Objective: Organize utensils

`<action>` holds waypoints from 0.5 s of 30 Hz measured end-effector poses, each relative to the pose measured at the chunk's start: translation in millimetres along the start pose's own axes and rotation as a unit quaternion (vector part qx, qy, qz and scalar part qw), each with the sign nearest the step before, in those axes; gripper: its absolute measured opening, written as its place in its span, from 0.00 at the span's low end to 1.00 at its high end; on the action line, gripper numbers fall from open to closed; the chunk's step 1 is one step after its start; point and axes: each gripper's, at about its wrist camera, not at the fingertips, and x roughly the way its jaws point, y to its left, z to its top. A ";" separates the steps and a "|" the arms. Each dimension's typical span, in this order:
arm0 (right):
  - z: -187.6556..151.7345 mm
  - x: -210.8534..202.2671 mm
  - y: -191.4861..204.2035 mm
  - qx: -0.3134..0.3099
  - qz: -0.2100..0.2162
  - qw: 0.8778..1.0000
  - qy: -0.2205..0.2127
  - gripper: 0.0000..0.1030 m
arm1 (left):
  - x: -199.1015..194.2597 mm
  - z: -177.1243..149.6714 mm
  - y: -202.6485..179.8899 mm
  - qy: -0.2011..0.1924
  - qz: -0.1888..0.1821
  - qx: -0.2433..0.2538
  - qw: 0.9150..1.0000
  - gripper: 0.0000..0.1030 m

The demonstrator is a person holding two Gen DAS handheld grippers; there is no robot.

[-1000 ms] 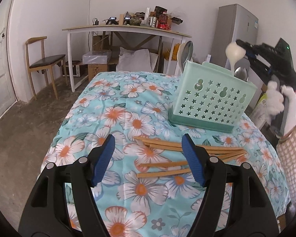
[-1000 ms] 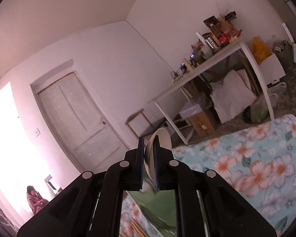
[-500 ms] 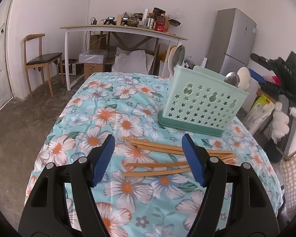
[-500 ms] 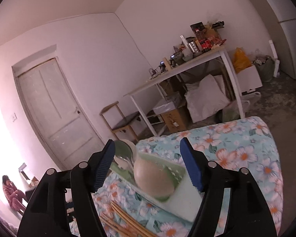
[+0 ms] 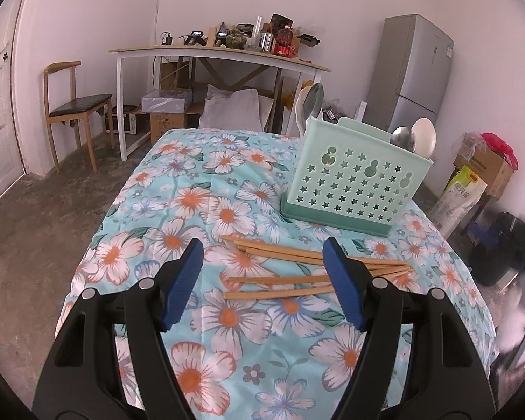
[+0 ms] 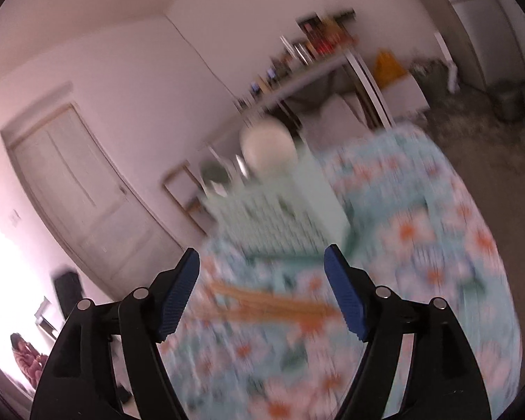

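Both tongs point(image 5: 262, 262) point(image 6: 261, 267) gape; spoons point(image 5: 414, 138) stand in caddy point(image 5: 350, 182).

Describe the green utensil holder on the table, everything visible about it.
The utensil holder is a pale mint-green plastic box, its front wall pierced with star and gourd-shaped holes, on a darker green base tray. It stands upright on the floral tablecloth, behind the wooden chopsticks and apart from them. Spoon heads stick out above its rim at both ends. Neither gripper touches it.
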 end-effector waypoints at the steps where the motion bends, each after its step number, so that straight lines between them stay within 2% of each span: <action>1: -7.3 1.8 -2.4 0.004 -0.008 1.000 0.012 0.70 | 0.1 -0.7 -0.5 0.001 0.000 -0.001 1.000 0.65; 5: -27.0 6.7 -13.8 0.022 -0.033 0.998 0.039 0.70 | 2.0 -3.6 -6.5 0.013 0.001 -0.002 1.000 0.66; 15: -40.2 23.1 -33.2 0.041 -0.061 0.994 0.085 0.70 | 13.1 -7.2 -16.2 0.036 -0.001 -0.005 0.999 0.70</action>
